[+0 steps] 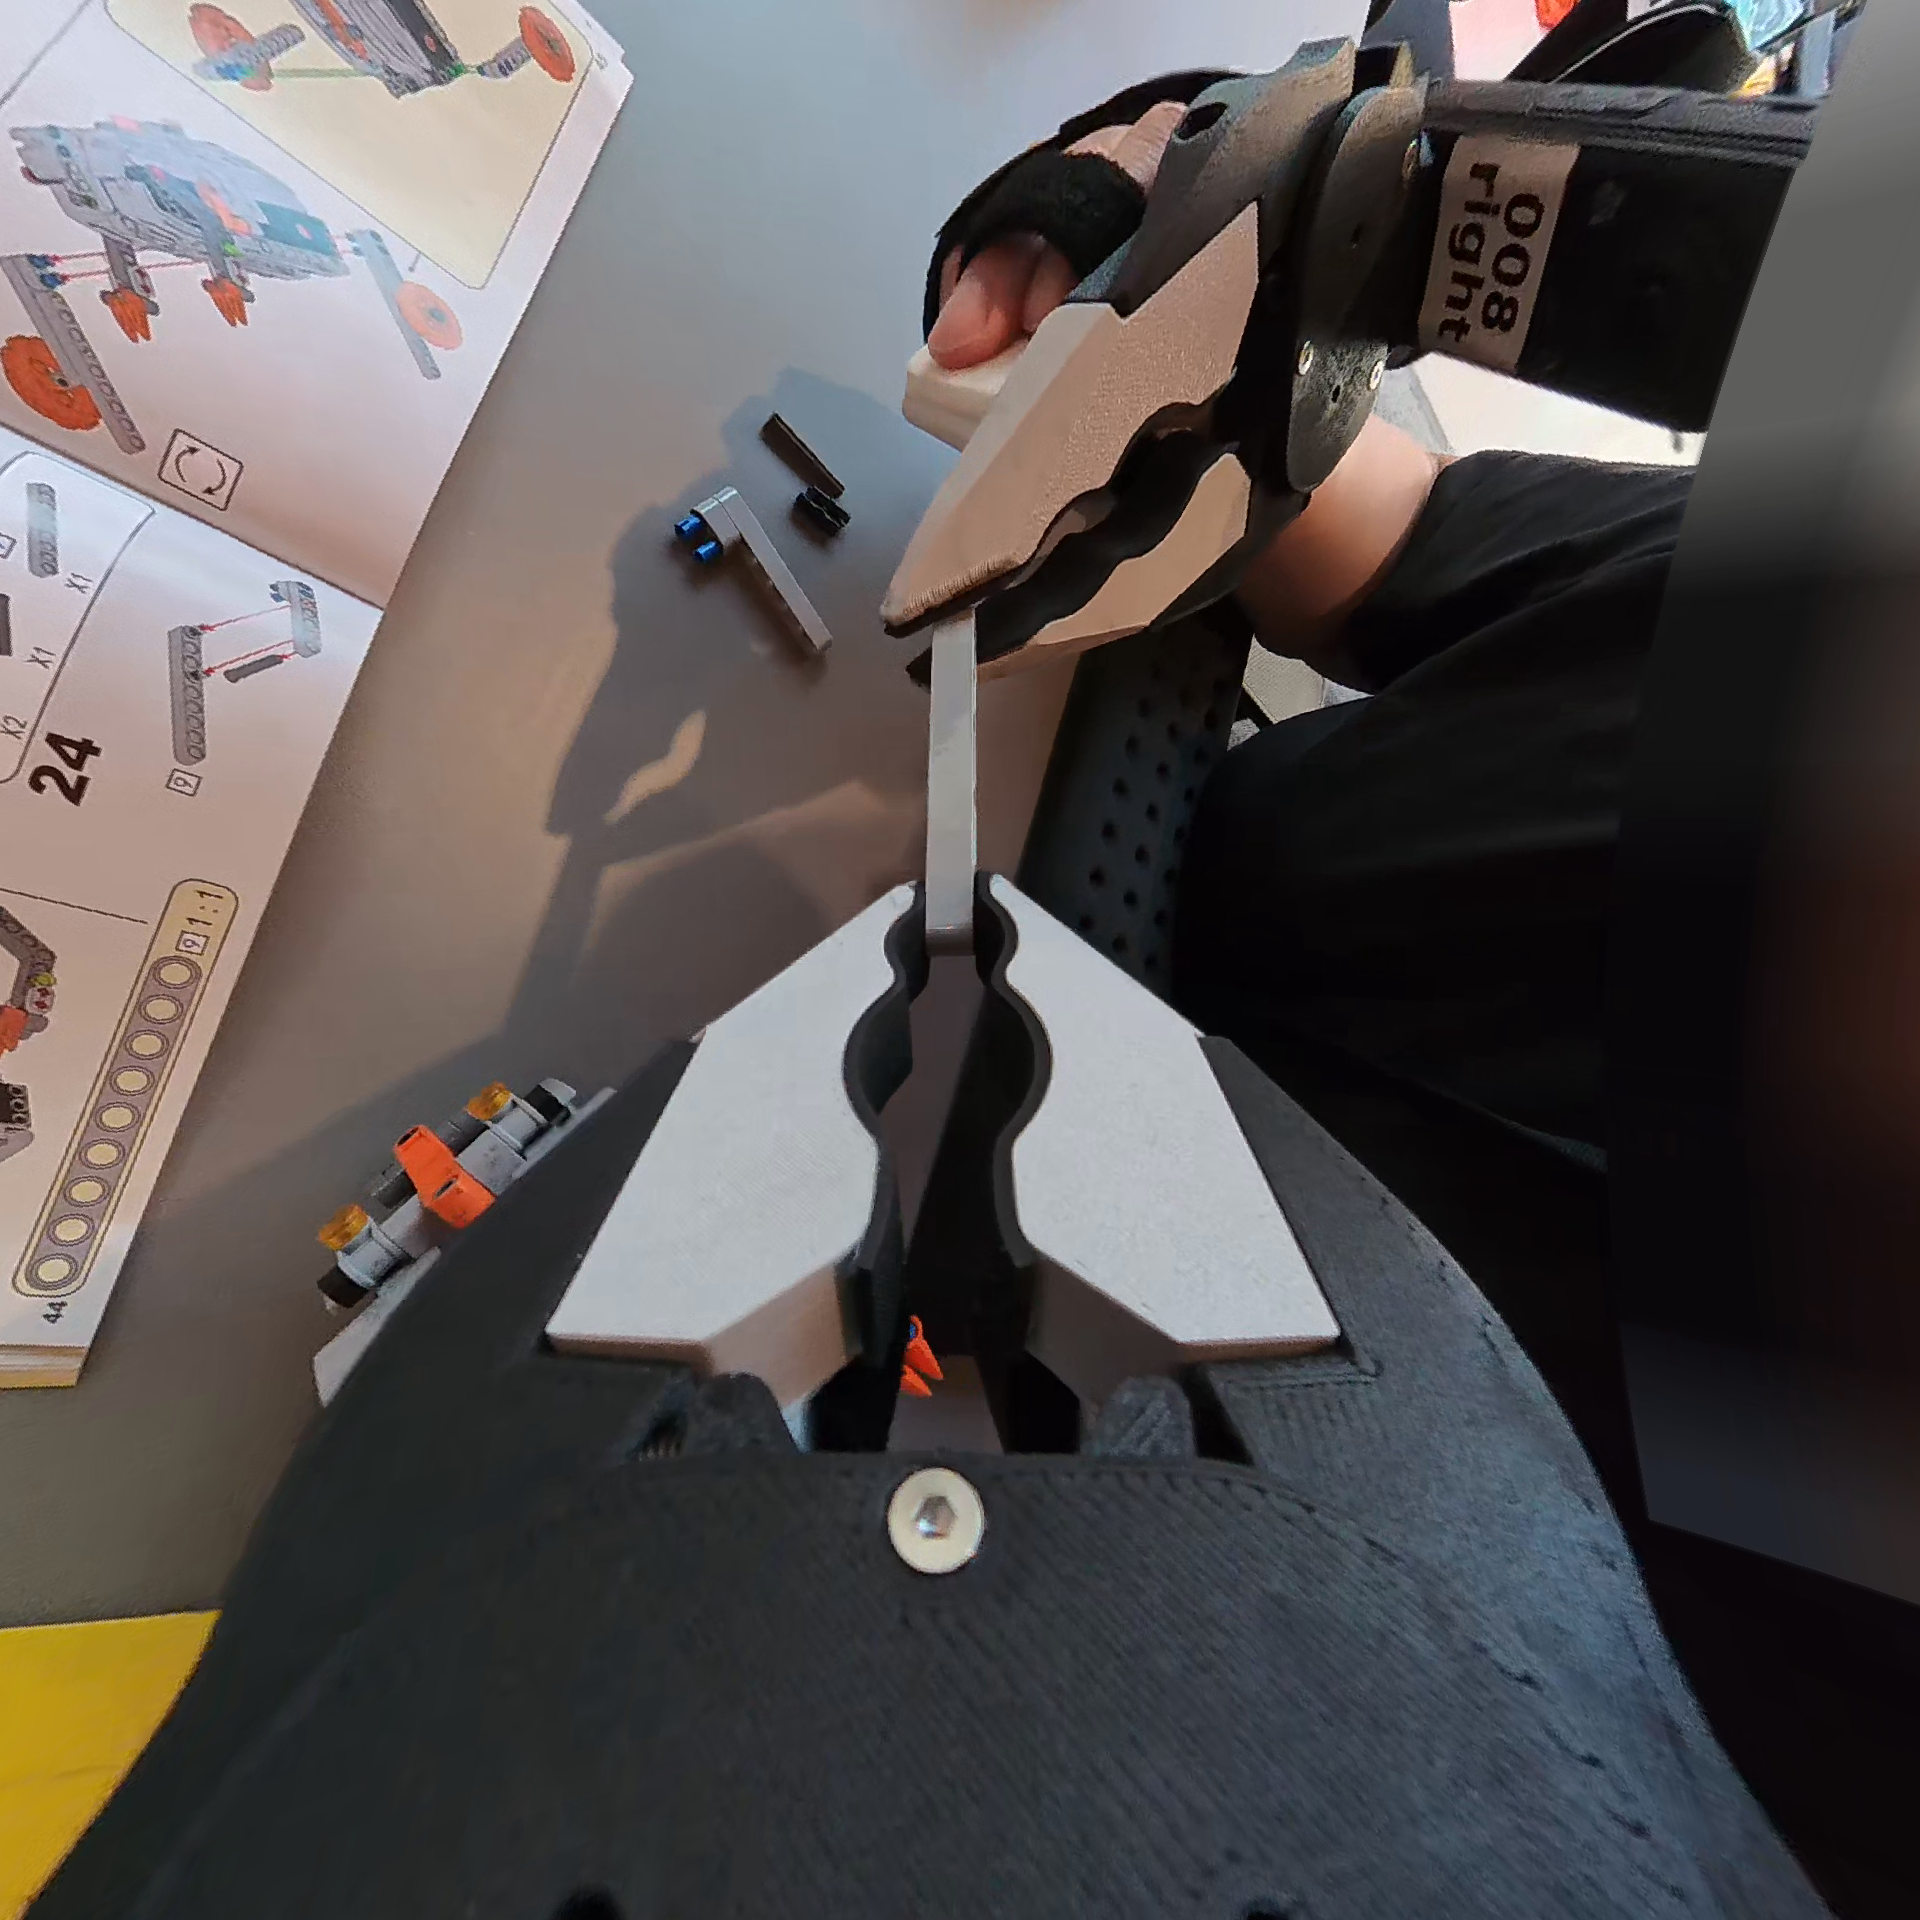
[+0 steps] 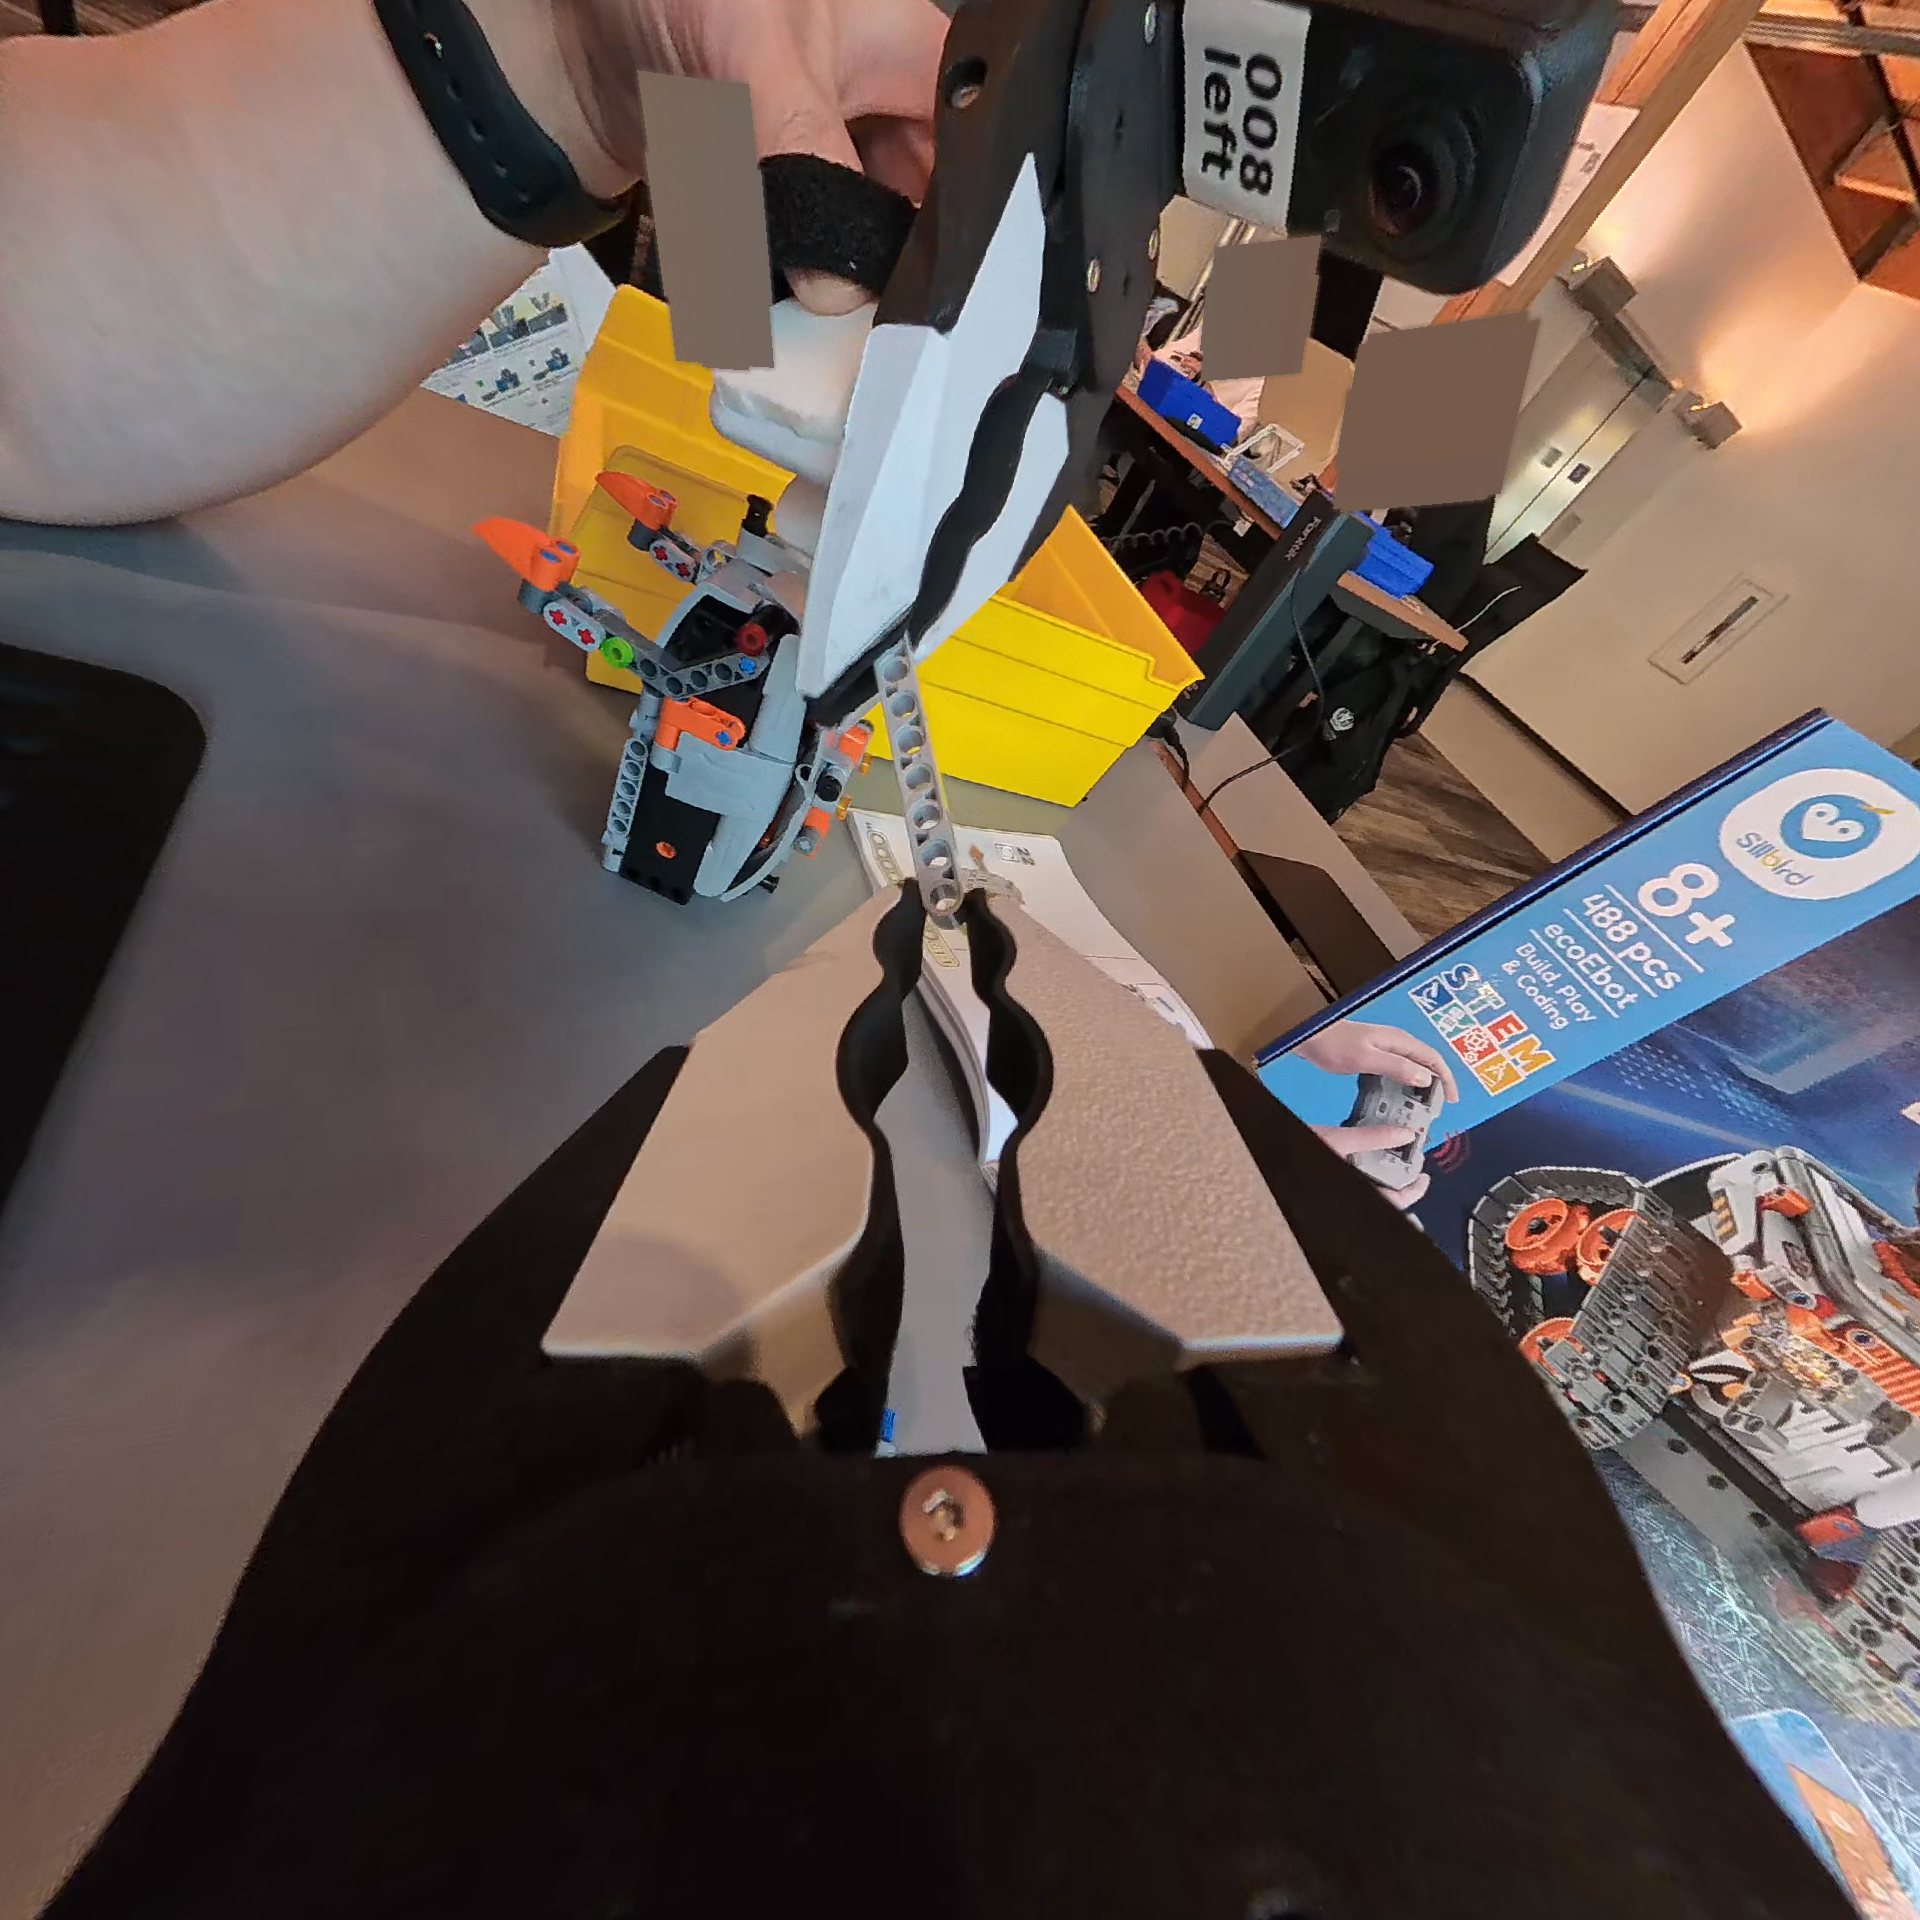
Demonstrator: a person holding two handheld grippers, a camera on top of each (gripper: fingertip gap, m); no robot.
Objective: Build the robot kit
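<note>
Two grippers, left [image 1: 951, 914] and right [image 2: 945, 904], each pinch one end of a grey holed beam [image 2: 920, 779] with closed fingers. Beneath lies the grey counter [image 1: 582, 790], bearing an instruction booklet [image 1: 156, 623].

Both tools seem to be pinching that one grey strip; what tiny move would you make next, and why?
Probably open one tool, likely the right tool: the grey beam is pinched at both ends, with the left tool on the other, clear above the table.
</note>
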